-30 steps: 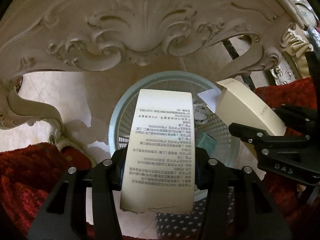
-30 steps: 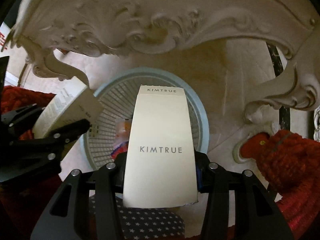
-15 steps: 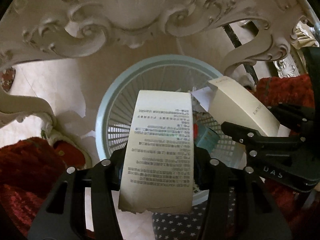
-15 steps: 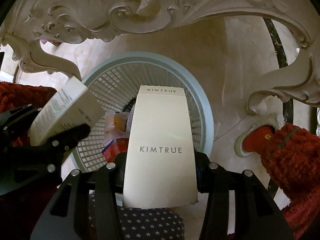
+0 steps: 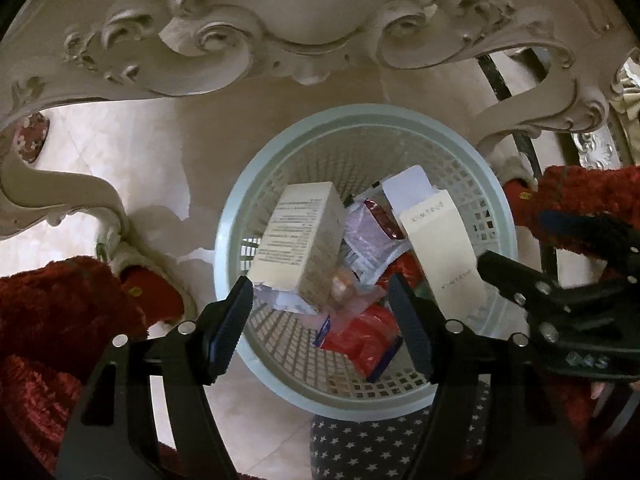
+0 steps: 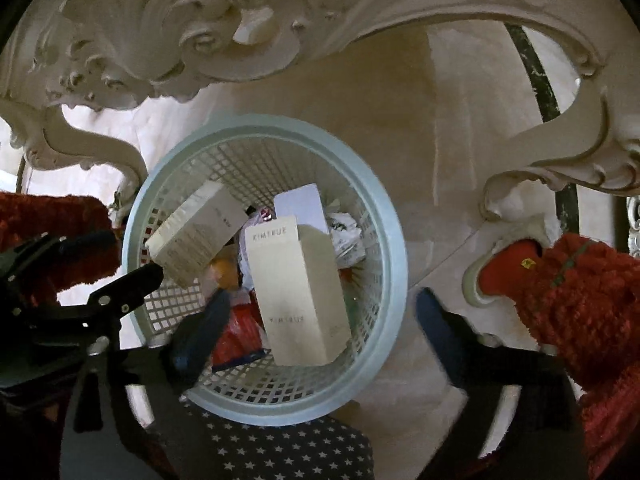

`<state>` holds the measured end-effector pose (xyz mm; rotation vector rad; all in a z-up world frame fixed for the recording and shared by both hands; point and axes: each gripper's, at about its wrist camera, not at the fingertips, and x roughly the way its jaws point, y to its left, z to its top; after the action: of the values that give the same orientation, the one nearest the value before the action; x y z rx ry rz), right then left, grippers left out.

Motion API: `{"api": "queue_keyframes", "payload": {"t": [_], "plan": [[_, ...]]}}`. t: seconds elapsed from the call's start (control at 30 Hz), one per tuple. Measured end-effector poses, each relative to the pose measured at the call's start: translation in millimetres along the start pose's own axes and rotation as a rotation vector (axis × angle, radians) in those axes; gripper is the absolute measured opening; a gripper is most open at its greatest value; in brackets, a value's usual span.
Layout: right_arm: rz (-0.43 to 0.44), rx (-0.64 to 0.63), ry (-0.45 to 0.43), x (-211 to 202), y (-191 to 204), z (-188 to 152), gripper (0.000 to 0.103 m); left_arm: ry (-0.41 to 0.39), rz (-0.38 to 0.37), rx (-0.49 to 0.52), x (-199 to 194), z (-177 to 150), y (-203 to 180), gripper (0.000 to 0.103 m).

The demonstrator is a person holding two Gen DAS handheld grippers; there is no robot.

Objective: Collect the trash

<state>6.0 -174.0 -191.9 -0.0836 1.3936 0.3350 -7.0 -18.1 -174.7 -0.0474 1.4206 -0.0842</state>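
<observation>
- The left gripper (image 5: 320, 320) is hanging over the round basket (image 5: 496, 200) with its jaws spread wide, and nothing is sitting between them.
- The right gripper (image 6: 320, 332) is hanging over the same basket (image 6: 394, 248) too, with its jaws spread wide and holding nothing.
- The cream box with tiny print (image 5: 298, 240) is sitting inside the basket's opening, free of both grippers. Its long side is tilting, with the far end pointing up and a little right in the left view, and its torn end is nearest the left gripper.
- The cream box with the word KIMTRUE (image 6: 298, 292) is also inside the basket's opening. Its long side is running almost straight away from the right camera, leaning a bit to the left at the top.
- The two boxes are lying side by side, near each other, above red wrappers (image 5: 362, 340) and white papers (image 6: 348, 232) in the basket.
- A carved cream table (image 5: 280, 20) is arching over the basket, and red fuzzy cloth (image 6: 580, 300) is showing at the sides.
</observation>
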Motion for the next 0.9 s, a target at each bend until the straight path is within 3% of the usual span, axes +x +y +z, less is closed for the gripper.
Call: {"api": "queue_keyframes", "payload": {"t": [0.1,0.37,0.6,0.83,0.9], "plan": [[0.024,0.013,-0.032,-16,1,2,0.095,-0.042,-0.001,-0.010,-14,2,2,0.068],[0.003,0.023,-0.226,-103,8,20,0.095,-0.262,0.121,-0.010,-99,21,4,0.068],[-0.001,0.036,-0.327,-162,14,29,0.095,-0.377,0.130,-0.021,-161,27,-3,0.069],[-0.061,-0.009,-0.365,-178,28,15,0.095,-0.408,0.002,-0.086,-195,17,-5,0.068],[-0.068,-0.006,-0.372,-178,27,10,0.095,-0.423,0.000,-0.093,-202,12,-6,0.068]]}}
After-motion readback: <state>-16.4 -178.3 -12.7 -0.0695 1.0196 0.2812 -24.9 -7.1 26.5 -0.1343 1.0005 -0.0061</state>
